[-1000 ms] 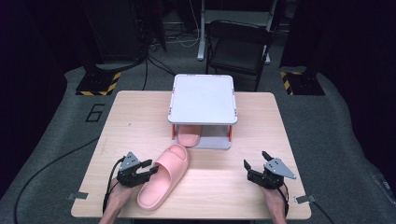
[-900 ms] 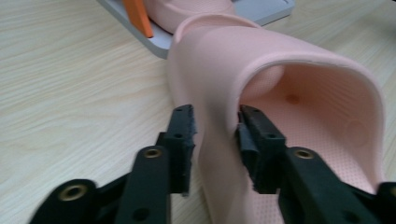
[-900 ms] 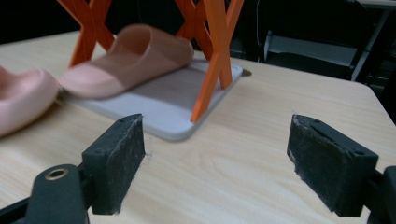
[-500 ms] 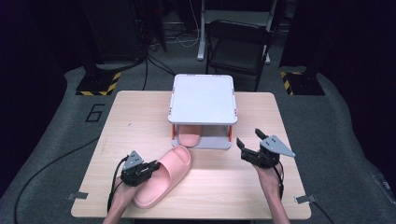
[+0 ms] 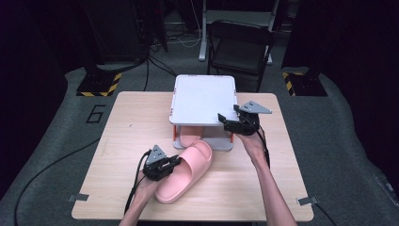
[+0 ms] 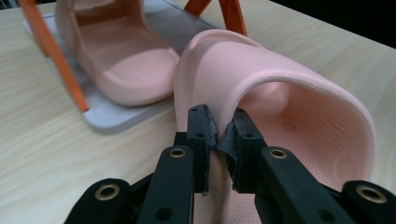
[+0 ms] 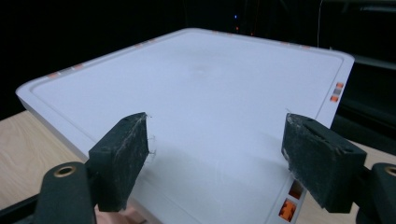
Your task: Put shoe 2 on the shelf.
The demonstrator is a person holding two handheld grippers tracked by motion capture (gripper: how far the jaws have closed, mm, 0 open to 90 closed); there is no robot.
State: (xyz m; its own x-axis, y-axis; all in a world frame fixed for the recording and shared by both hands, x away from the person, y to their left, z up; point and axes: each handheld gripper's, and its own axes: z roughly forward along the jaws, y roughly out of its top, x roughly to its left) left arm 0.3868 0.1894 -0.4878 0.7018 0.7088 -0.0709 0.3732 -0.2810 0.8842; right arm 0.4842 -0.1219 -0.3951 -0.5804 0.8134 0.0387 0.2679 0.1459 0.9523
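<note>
- High view: you've got a wooden table (image 5: pixel 117 141) with a small white rack (image 5: pixel 203 99) near its far edge, and there's a second slide (image 5: pixel 189 138) tucked on the rack's lower shelf, between the orange legs. A black chair (image 5: pixel 240 47) sits on the floor behind the table, well out of your way. The pink slide (image 5: pixel 183 172) lies on the table just in front of the rack, toe nearly at the shelf's edge. Your left gripper (image 5: pixel 162 165) is at the slide's left rim, forearm coming up from the bottom edge. Your right gripper (image 5: pixel 230 121) hangs at the rack's right front corner, up at the level of the top, arm stretched well forward.
- Left gripper view: jaws pinched tight on the slide's (image 6: pixel 280 93) side wall, right by the strap opening. The other slide (image 6: pixel 116 56) sits on the grey shelf (image 6: pixel 112 116) just ahead, an orange leg (image 6: pixel 60 60) beside it.
- Right gripper view: jaws wide apart, having just eased in slightly, nothing between them, hovering over the rack's flat white top (image 7: pixel 201 93).
</note>
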